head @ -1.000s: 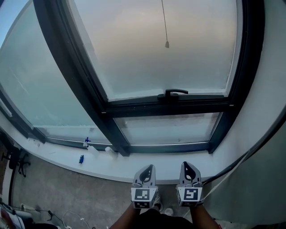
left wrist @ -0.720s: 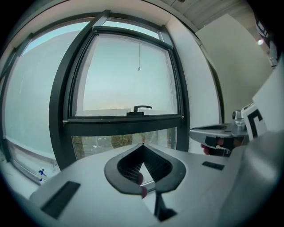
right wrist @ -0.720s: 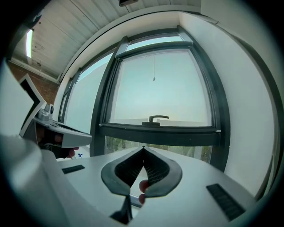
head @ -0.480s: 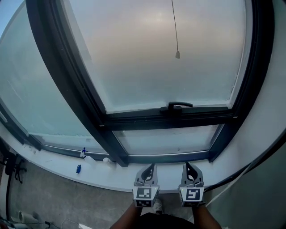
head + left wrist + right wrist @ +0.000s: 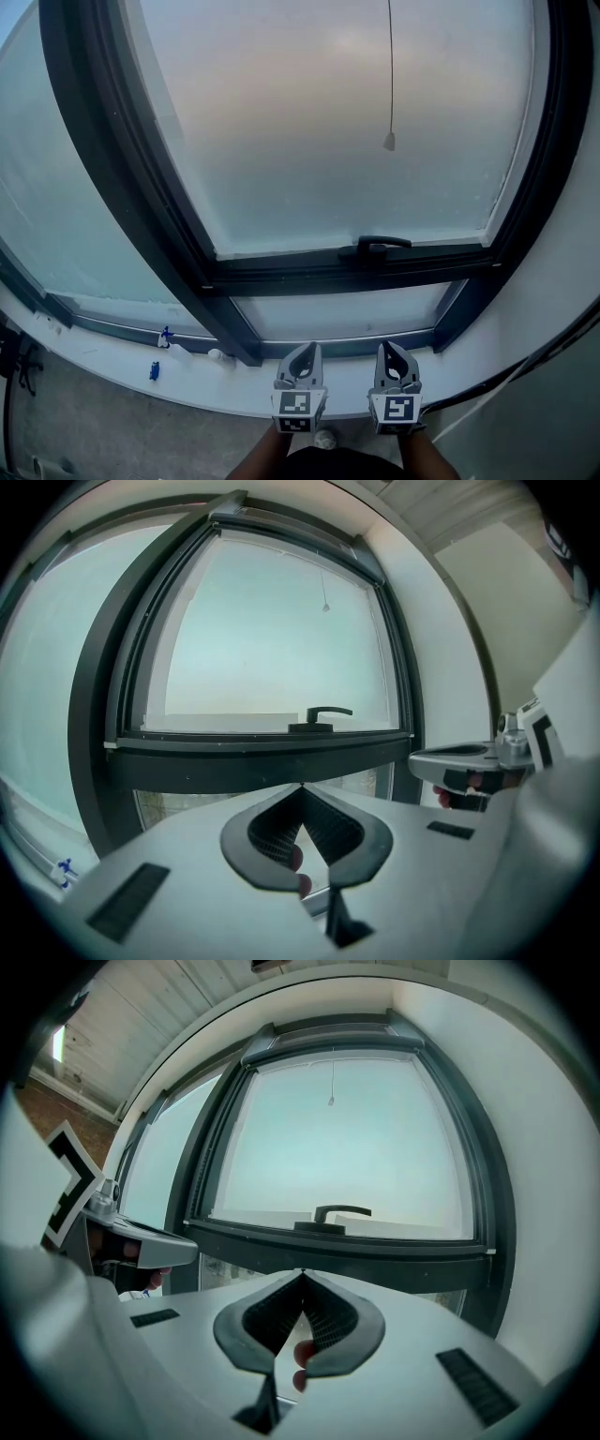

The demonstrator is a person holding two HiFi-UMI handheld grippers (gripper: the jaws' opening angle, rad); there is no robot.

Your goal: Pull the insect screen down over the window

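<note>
A tall window in a dark frame fills the head view, with a black handle on its lower rail. A thin pull cord ending in a small weight hangs in front of the upper pane; it also shows as the cord in the left gripper view and the cord in the right gripper view. The screen itself is not in sight. My left gripper and right gripper sit side by side low in front of the sill, both shut and empty, pointing at the window, well below the cord.
A white sill runs under the window with two small blue items and a white one on it. A white wall closes the right side, and a dark cable slants down across it. A second pane lies to the left.
Both grippers have moved closer to the window, side by side and still shut. In the head view the cord's weight and the handle have shifted down and to the right.
</note>
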